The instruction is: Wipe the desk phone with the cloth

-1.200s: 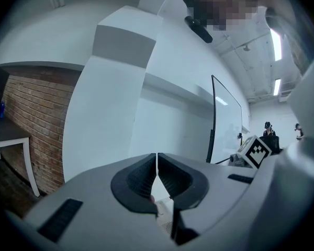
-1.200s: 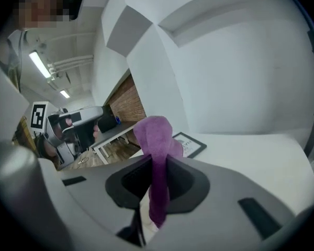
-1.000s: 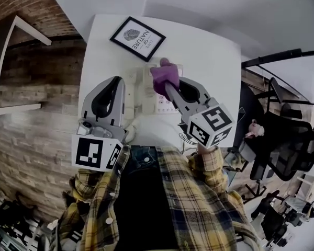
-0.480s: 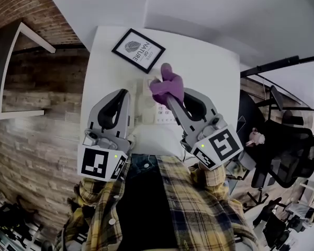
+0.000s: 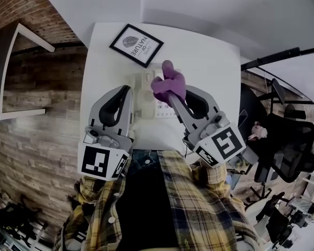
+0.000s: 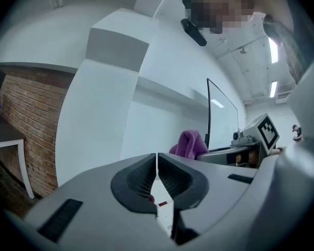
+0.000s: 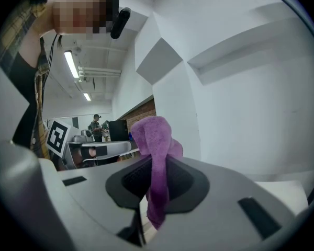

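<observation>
The right gripper [image 5: 171, 94] has its two jaws pressed tight on the purple cloth [image 5: 168, 82]. In the right gripper view, the cloth [image 7: 156, 140] sticks up above the jaws in a soft lump, and a bit hangs down below them. From the head view, the cloth sits over the right side of the white desk phone [image 5: 146, 94], above its buttons. I cannot tell if the cloth touches the phone. The phone lies on the white desk [image 5: 209, 61], close to the person. A framed picture [image 5: 136, 44] lies on the desk, farther back than the phone. The left gripper [image 5: 124, 92] is just to the left of the phone. In its own view, the left gripper [image 6: 157, 158] has its jaws pushed together with nothing between them. The person wears a yellow checked shirt [image 5: 199, 208].
</observation>
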